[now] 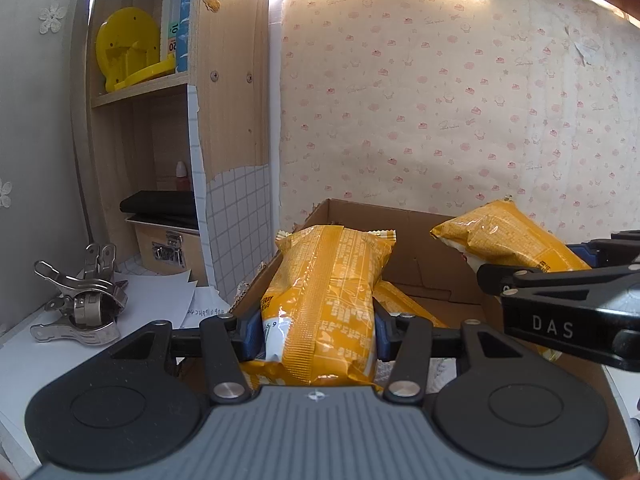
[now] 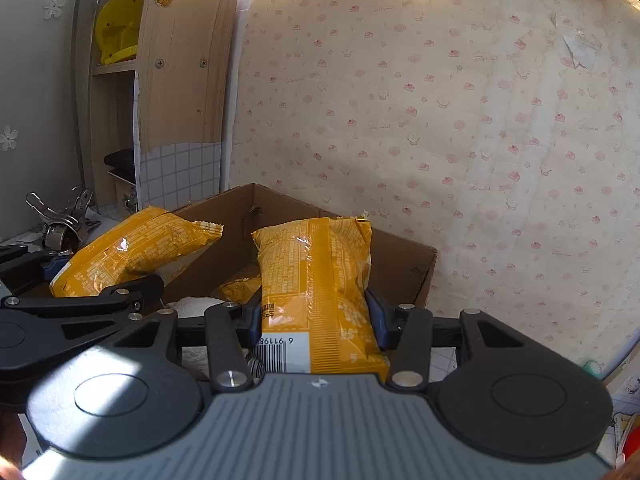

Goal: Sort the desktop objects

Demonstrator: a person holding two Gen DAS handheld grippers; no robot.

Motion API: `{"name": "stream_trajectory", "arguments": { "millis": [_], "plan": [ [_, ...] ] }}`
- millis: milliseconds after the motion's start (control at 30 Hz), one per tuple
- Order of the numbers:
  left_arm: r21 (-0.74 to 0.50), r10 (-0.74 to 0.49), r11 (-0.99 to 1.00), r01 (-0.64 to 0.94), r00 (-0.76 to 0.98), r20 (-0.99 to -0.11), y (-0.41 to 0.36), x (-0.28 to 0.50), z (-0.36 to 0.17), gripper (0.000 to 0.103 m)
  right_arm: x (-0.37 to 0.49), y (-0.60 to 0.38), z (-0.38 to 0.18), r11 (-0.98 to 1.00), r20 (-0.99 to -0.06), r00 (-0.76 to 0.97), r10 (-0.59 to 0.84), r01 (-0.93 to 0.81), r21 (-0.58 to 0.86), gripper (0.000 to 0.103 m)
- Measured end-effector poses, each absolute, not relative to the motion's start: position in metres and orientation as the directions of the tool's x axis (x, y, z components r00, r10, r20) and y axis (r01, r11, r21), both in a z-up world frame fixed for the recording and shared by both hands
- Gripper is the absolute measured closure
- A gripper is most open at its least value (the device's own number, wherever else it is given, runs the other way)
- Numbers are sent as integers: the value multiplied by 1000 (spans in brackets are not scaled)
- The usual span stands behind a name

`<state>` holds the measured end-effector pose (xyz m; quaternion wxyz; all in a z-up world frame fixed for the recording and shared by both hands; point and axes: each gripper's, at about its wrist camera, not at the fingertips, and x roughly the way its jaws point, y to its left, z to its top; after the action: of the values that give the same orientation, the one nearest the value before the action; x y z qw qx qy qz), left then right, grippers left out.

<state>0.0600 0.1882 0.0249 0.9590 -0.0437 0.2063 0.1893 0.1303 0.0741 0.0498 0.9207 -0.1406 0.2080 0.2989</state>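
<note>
Yellow snack packs everywhere lol. Left gripper (image 1: 320,336) is clamped across one pack (image 1: 324,300) near its bottom end, so the rest sticks out over the box (image 1: 420,264). Right gripper (image 2: 314,324) pinches a second pack (image 2: 316,280) the same way, also above the open box. My guess: both get dropped in, since at least one more pack (image 1: 408,312) already lies inside. Metal clips (image 1: 80,296) sit off to the side, untouched.
</note>
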Motion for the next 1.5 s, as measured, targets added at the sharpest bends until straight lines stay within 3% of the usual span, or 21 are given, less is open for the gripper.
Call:
{"name": "stream_trajectory", "arguments": {
  "millis": [467, 533, 900, 1067, 1233, 1500],
  "plan": [
    [-9, 331, 929, -369, 843, -424, 185, 66, 28, 47, 140, 77, 49, 779, -469, 733, 493, -612, -137, 53],
    [-16, 333, 927, -375, 842, -425, 184, 64, 28, 46, 137, 78, 51, 782, -459, 742, 489, -606, -145, 43],
    [-5, 344, 926, -377, 850, -398, 176, 54, 40, 39, 124, 61, 66, 796, -410, 758, 507, -595, -115, 37],
    [4, 327, 936, -353, 862, -387, 166, 47, 46, 27, 108, 47, 77, 801, -370, 775, 512, -586, -119, 35],
    [5, 303, 946, -325, 876, -376, 152, 37, 54, 3, 88, 19, 84, 819, -325, 800, 504, -562, -114, 31],
    [5, 285, 952, -308, 876, -388, 131, 25, 57, 0, 52, -45, 82, 866, -277, 845, 457, -493, -77, 24]
  ]
}}
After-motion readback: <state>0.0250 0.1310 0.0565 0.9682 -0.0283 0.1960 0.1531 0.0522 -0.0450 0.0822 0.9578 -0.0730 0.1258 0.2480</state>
